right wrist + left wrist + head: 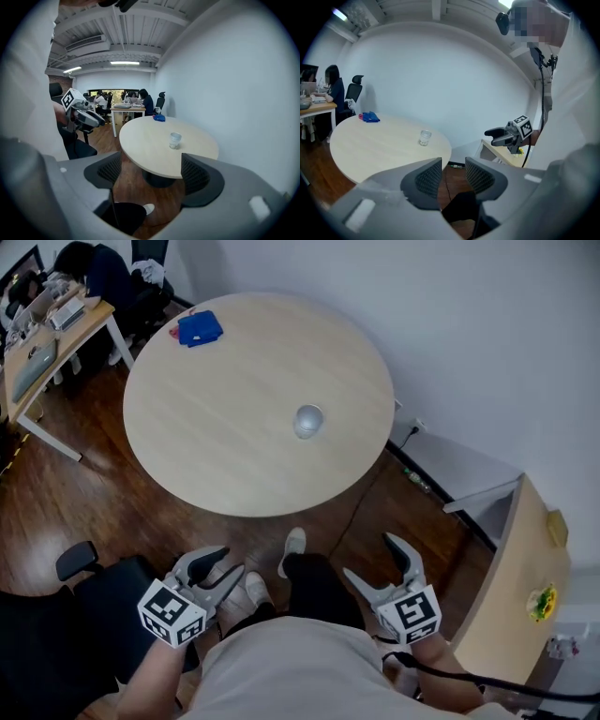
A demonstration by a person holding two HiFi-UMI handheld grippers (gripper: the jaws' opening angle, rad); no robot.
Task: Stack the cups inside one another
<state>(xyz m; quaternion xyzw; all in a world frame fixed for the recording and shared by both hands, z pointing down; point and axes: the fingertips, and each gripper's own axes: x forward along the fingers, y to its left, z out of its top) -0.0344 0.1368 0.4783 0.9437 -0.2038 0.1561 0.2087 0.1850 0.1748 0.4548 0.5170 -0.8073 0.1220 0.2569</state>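
Tongs idle, no stacking step under way: I am holding the left tongs (pixel 230 562) and the right tongs (pixel 368 557) low, short of the worktop (pixel 216 409). Both are released, the right spread wider, and nothing is sitting between either pair. Ahead of both tongs and well apart from them, a cup (pixel 308 420) is standing upright, slightly nearer the right tongs' line. It is looking small, round-rimmed and translucent, perhaps ribbed plastic; whether it is one cup or several nested I cannot tell. Judging by that lone item, I am reading the stacking as either finished or not begun. Any next move is calling for a long reach forward over the near rim of the round, pale, smooth wood-grain worktop. Far beyond the cup, a crumpled blue cloth (pixel 199 328) is lying.
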